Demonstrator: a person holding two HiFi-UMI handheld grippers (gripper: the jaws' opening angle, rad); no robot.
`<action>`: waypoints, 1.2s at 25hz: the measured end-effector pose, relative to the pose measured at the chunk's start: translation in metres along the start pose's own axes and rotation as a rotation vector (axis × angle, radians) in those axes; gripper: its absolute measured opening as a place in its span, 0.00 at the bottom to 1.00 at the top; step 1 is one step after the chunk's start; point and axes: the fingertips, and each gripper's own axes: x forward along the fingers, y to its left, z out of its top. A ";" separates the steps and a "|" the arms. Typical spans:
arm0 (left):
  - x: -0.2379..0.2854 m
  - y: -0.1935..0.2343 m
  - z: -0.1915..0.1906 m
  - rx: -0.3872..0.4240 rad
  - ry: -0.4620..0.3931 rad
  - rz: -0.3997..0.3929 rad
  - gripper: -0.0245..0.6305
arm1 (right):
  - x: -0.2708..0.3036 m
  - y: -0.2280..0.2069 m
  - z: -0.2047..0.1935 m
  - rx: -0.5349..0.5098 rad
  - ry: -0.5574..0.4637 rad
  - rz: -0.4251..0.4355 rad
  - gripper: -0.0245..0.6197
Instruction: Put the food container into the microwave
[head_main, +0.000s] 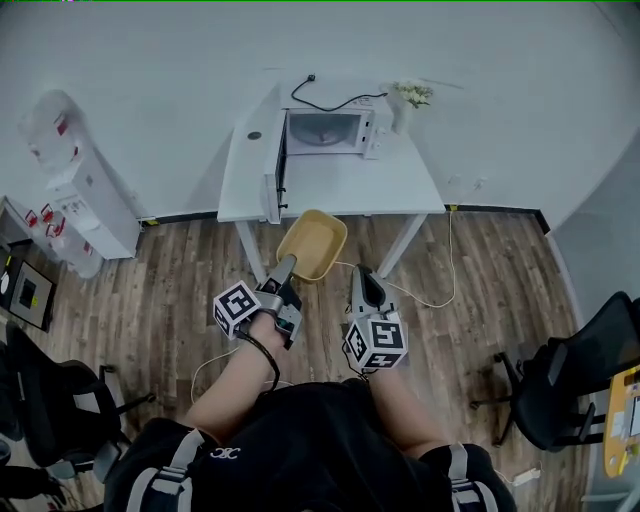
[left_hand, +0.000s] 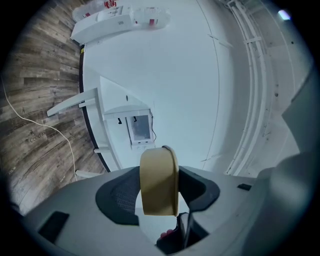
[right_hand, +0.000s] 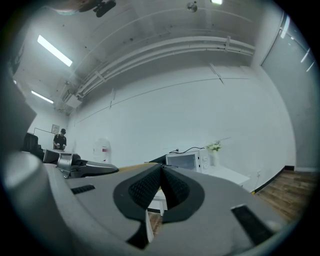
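Standing against the wall, the white table carries the microwave toward its back, with the door swung open on the left side. Near the table's front edge and above the wood floor, the yellow food container hangs in the air, its near rim pinched between the jaws of the left gripper. Just beside it, the right gripper holds nothing, its jaws pressed together.

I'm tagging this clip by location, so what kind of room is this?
Probably an office break area: a microwave on a white table, a water dispenser, and black office chairs.
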 end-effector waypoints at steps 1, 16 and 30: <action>0.003 0.001 0.003 -0.001 0.005 0.000 0.39 | 0.004 0.001 0.000 -0.004 0.002 0.000 0.04; 0.095 0.013 0.029 0.040 0.041 -0.010 0.38 | 0.094 -0.050 0.007 -0.025 -0.021 -0.011 0.04; 0.274 0.023 0.042 0.072 0.012 0.021 0.38 | 0.225 -0.189 0.004 0.057 -0.002 -0.001 0.04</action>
